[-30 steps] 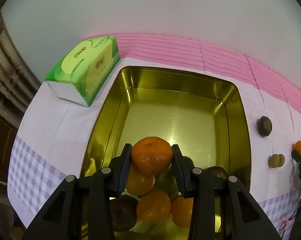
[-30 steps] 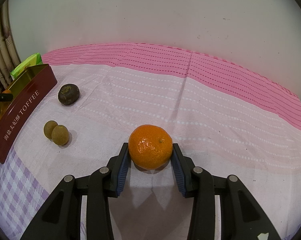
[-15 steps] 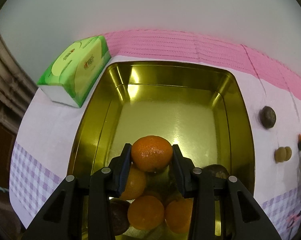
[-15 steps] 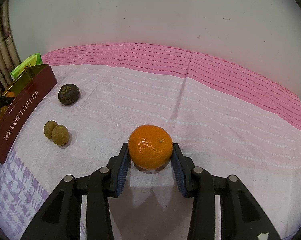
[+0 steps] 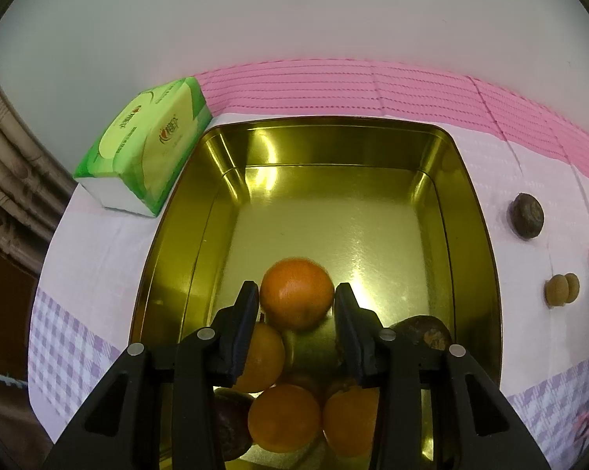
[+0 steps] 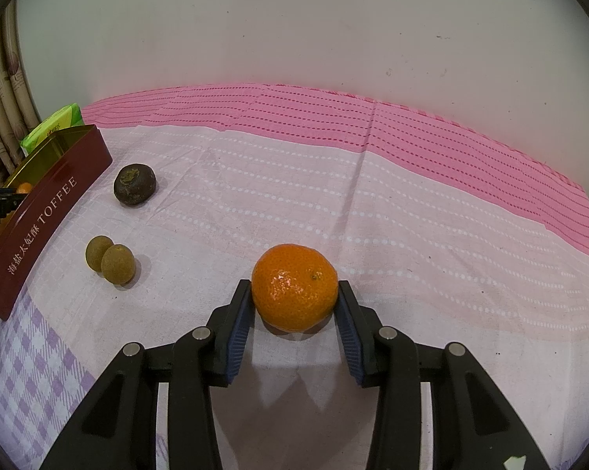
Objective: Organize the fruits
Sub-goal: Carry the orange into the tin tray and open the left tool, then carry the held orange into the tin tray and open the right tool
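Hovering over the gold tin (image 5: 470, 203), the left gripper (image 5: 297, 298) pinches a mandarin (image 5: 297, 293). At the tin's three o'clock, the right gripper (image 6: 294, 293) clamps another mandarin (image 6: 294, 288) on the cloth (image 6: 412, 235).

Orange mandarin (image 6: 294, 288) on pink cloth (image 6: 412, 235), clamped between right gripper (image 6: 294, 305) fingers (image 6: 241, 313).

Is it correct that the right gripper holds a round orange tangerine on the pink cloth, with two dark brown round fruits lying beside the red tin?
Not quite. Only one dark brown round fruit lies beside the red tin, as the right wrist view shows. The right gripper does hold the round orange tangerine on the pink cloth.
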Action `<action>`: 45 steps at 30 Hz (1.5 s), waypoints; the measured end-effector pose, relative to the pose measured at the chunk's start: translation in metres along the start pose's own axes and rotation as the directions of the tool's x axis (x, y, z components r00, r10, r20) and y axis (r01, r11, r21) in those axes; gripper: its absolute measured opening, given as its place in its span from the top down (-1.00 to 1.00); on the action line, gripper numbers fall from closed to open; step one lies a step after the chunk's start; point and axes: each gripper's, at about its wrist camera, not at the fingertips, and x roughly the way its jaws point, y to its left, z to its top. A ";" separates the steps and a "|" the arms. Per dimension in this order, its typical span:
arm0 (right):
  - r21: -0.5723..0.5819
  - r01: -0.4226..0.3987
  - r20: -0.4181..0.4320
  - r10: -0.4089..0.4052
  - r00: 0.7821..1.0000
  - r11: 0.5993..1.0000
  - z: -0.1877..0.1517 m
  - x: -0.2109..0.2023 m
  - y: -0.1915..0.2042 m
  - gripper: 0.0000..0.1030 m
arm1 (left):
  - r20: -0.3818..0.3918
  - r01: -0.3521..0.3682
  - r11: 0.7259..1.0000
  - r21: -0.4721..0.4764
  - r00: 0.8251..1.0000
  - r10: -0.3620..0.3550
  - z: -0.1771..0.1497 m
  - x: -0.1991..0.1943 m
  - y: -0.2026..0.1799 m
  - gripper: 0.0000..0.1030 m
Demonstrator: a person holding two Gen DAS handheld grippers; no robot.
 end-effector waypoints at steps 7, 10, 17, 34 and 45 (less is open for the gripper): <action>0.002 -0.001 0.000 0.001 1.000 1.000 0.000 0.000 0.000 0.23 | 0.000 0.007 1.000 -0.008 1.000 -0.007 -0.001 -0.003 0.002 0.18; 0.002 0.000 0.000 0.000 1.000 1.000 0.000 0.000 0.001 0.23 | 0.000 0.014 1.000 -0.013 1.000 -0.014 -0.002 -0.006 0.003 0.17; 0.003 -0.003 -0.001 0.003 1.000 1.000 -0.001 0.000 0.000 0.22 | 0.015 0.032 0.999 -0.027 0.999 -0.031 -0.007 -0.021 0.005 0.13; 0.067 -0.049 -0.017 0.051 0.999 0.997 0.003 -0.001 -0.006 0.27 | 0.068 0.043 0.994 -0.097 0.997 -0.036 -0.039 -0.065 0.026 -0.07; 0.007 -0.047 0.033 0.046 0.998 0.999 0.022 -0.029 0.029 0.28 | 0.066 0.036 0.992 -0.123 0.997 -0.028 -0.049 -0.067 0.035 -0.45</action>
